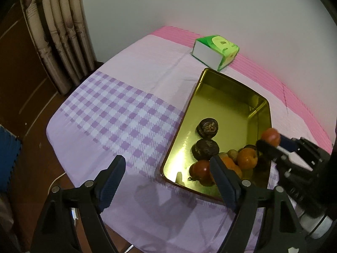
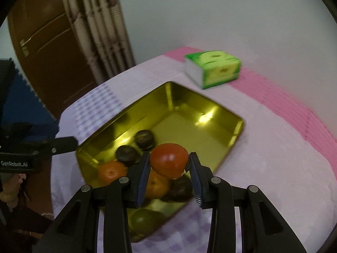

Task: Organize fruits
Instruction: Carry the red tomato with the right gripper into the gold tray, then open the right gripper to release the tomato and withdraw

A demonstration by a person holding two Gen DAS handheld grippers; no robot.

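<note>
Tomato [image 2: 169,160] above tray's [image 2: 221,145] open half

Dim indoor light, bright glare on the gold tray [image 1: 212,105] floor and walls, soft shadows on the bedspread [image 1: 130,113], right wrist view motion-blurred, fisheye bending, dark corners.

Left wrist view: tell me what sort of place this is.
Probably a room in a home. A lilac checked cloth covers the table, patterned beige curtains hang beside a brown wooden door, and a green tissue pack lies near the gold metal tray of fruit.
</note>
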